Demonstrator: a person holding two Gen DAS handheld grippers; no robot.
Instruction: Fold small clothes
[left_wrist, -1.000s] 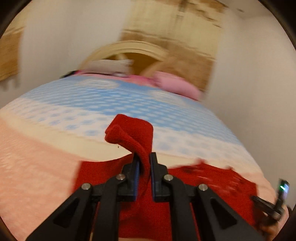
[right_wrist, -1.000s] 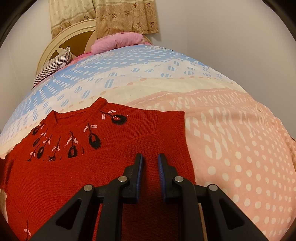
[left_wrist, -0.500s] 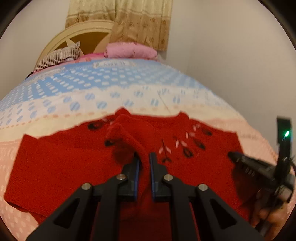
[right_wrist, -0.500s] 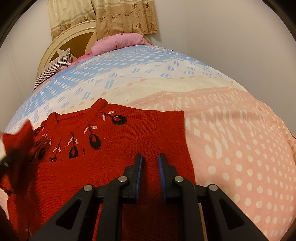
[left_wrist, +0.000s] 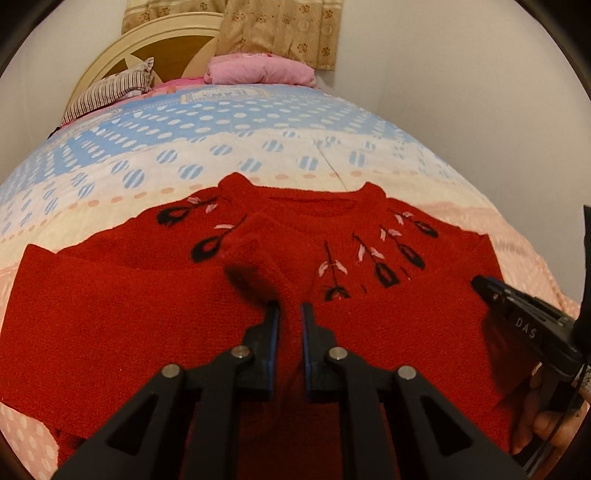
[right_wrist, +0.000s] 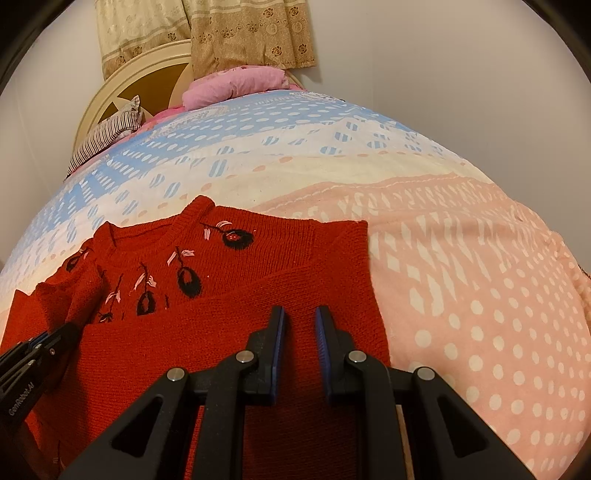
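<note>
Red knitted sweater (left_wrist: 147, 314): lies flat, front up, on the bed (left_wrist: 258, 155), neckline toward the headboard (left_wrist: 122, 55). Black and pink embroidered flowers run below the collar. Its lower hem is cut off by the frame edge in both views.

Left sleeve cuff (left_wrist: 258, 266): bunched, folded in over the chest, near the collar.

Left gripper (left_wrist: 290, 317): jaws narrow and just opening, with a ridge of sleeve fabric between them; the pads still press on the cloth. Its tips also show at the left edge of the right wrist view (right_wrist: 55, 339).

Right gripper (right_wrist: 299, 321): jaws set narrow over the folded right sleeve (right_wrist: 258, 306). Whether they pinch the knit or merely hover cannot be told, as the fingertips hide the contact. Its body appears at the right edge of the left wrist view (left_wrist: 517, 314), with part of a hand (left_wrist: 535, 417) below it, mostly cut off.

Background: striped pillow (left_wrist: 107, 92), pink pillow (left_wrist: 258, 72), curtain (left_wrist: 277, 29), all small and distorted.
</note>
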